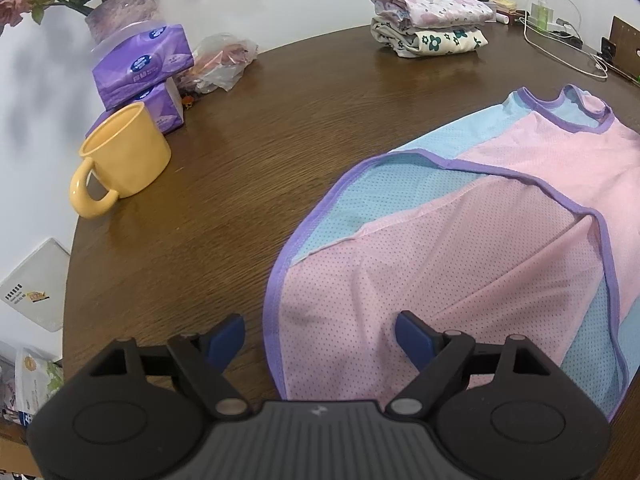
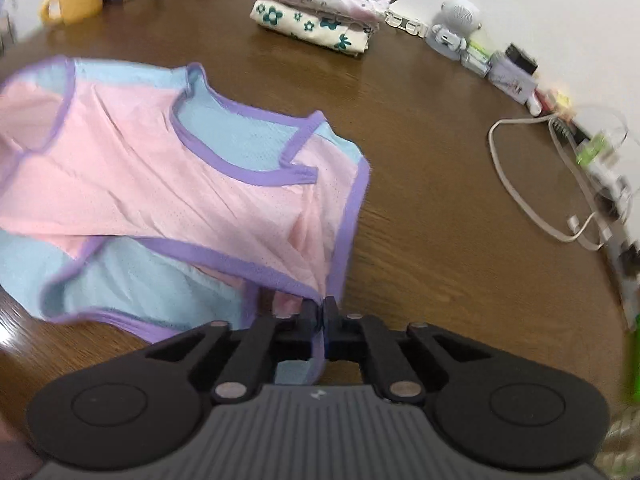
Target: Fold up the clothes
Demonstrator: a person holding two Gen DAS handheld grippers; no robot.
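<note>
A pink and light-blue mesh top with purple trim lies on the brown wooden table, partly folded over itself. My left gripper is open, its blue-padded fingers astride the garment's near purple edge, holding nothing. In the right wrist view the same top is spread to the left. My right gripper is shut on the garment's purple-trimmed edge and lifts that part a little off the table.
A stack of folded floral clothes sits at the table's far side, also in the right wrist view. A yellow mug, purple tissue packs, a flower vase stand left. A white cable and small gadgets line the right edge.
</note>
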